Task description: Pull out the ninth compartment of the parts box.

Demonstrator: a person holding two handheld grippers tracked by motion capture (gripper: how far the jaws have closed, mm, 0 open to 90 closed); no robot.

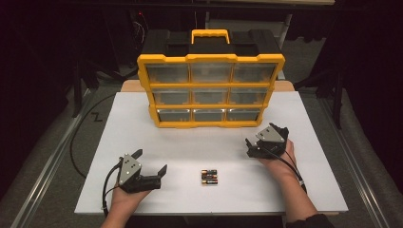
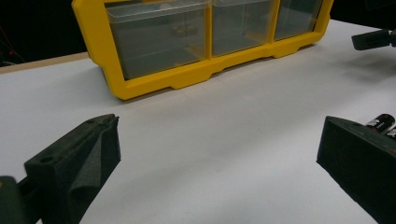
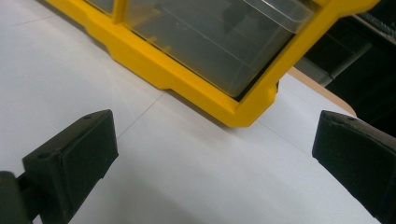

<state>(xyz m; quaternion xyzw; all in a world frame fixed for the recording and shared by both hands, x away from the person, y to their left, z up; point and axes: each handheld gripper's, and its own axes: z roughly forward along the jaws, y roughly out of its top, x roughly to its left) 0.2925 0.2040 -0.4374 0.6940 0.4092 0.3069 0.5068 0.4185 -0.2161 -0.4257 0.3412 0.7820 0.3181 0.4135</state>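
A yellow and black drawer organiser (image 1: 210, 84) with clear drawers stands upright at the back of the white table (image 1: 119, 137). A small pack of batteries (image 1: 209, 176) lies near the front centre. My left gripper (image 1: 151, 162) rests at the front left, open, with nothing between its fingers; the batteries (image 2: 384, 124) sit just past its right finger. My right gripper (image 1: 265, 134) sits at the right, open and empty, near the organiser's lower right corner (image 3: 243, 112). The organiser's bottom row of drawers (image 2: 159, 42) faces the left gripper.
The white board's front edge (image 1: 209, 212) runs close to the person's forearms. Dark floor and metal rails (image 1: 52, 156) flank the table. Open white surface lies between the organiser and the batteries. The other gripper's finger (image 2: 373, 39) is seen far right.
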